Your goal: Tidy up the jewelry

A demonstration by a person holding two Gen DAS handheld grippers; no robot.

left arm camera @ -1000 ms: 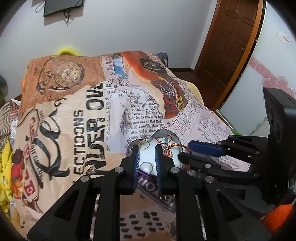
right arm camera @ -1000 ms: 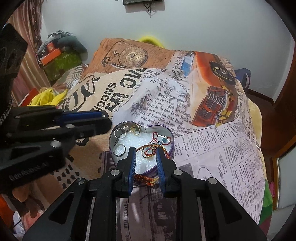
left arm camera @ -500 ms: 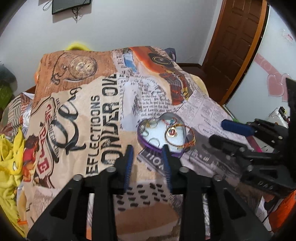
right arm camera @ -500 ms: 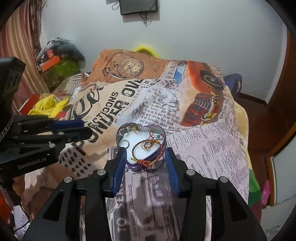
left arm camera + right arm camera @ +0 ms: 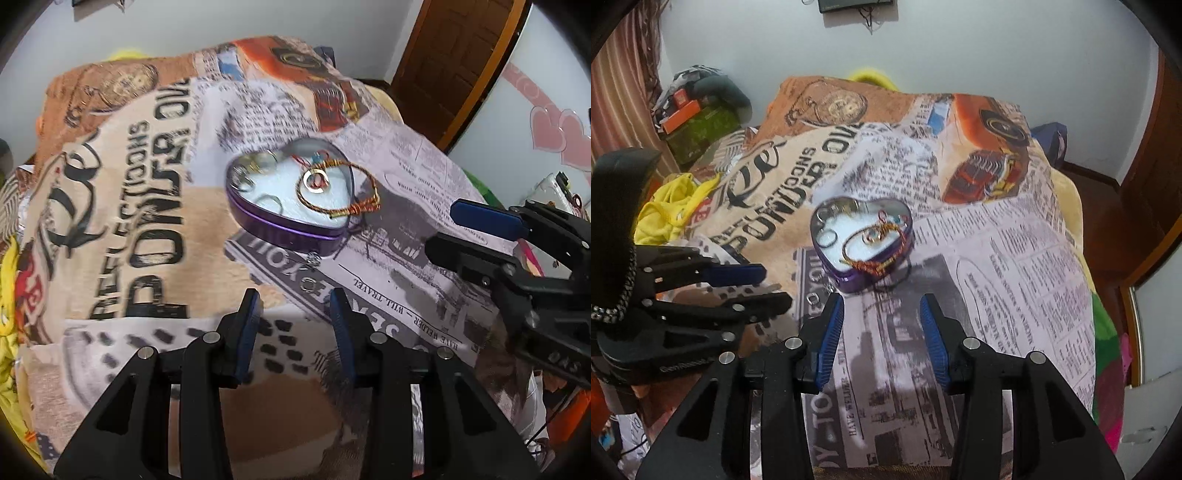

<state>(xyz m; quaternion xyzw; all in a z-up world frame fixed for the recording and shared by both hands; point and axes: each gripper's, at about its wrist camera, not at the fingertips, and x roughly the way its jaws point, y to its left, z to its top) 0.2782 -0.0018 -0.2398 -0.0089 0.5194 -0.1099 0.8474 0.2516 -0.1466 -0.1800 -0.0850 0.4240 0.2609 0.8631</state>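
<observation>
Lying flat, purple heart tin (image 5: 862,280) (tip (image 5: 849,286) toward right tool (image 5: 882,306))

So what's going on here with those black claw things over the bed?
A person is tidying jewelry with two hand-held grippers. The purple heart-shaped tin sits open on the newspaper-print blanket, holding rings and a gold-and-red woven bracelet that drapes over its rim. Two small rings lie on the blanket just in front of the tin. The left gripper and right gripper both hover short of the tin, fingers open and holding nothing.
</observation>
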